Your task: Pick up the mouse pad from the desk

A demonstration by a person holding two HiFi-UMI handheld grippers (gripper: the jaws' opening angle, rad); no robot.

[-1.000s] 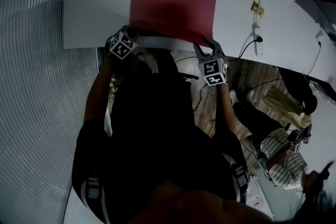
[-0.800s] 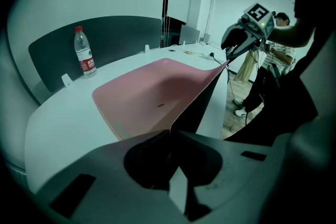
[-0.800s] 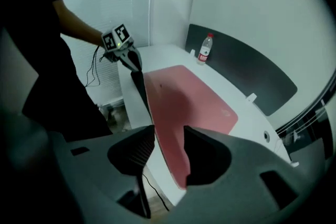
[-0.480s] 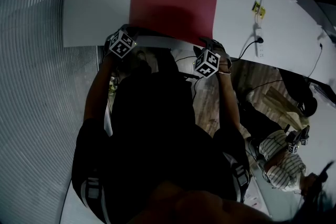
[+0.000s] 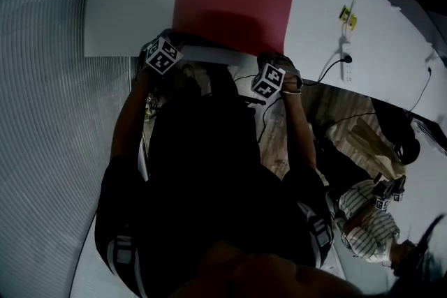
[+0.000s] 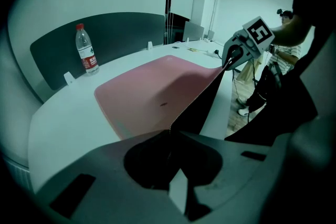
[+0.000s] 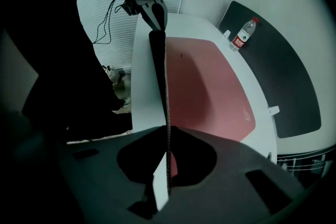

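Jaws of the left gripper (image 6: 169, 131) pressed together on the near left corner of the mouse pad (image 5: 234, 3), thin edge pinched between them. Jaws of the right gripper (image 7: 168, 128) closing on the near right corner of the same pad, edge seen end-on between the pads and gripped there. In the head view, left gripper (image 5: 173, 37) and right gripper (image 5: 278, 58) at the two near corners, each pointing steeply down, marker cubes toward the person.

Red mouse pad on the white tabletop (image 5: 133, 3), toward its near edge and roughly centred between its left and right ends. Near edge of the pad raised off the tabletop between the two grippers, black underside visible in the left gripper view (image 6: 152, 97); far part lying flat, small logo at the far right corner. In the right gripper view, pad's near edge (image 7: 205, 86) stretched as a dark line from the right jaws to the left gripper (image 7: 155, 18).

Clear water bottle (image 6: 86, 50) with red label and cap upright at the far edge of the tabletop, well apart from the pad, in front of a dark panel (image 6: 121, 34). Power strip (image 5: 346, 56) with cable near the right edge of the tabletop. Seated person in striped clothing (image 5: 370, 227) at lower right, off the desk.
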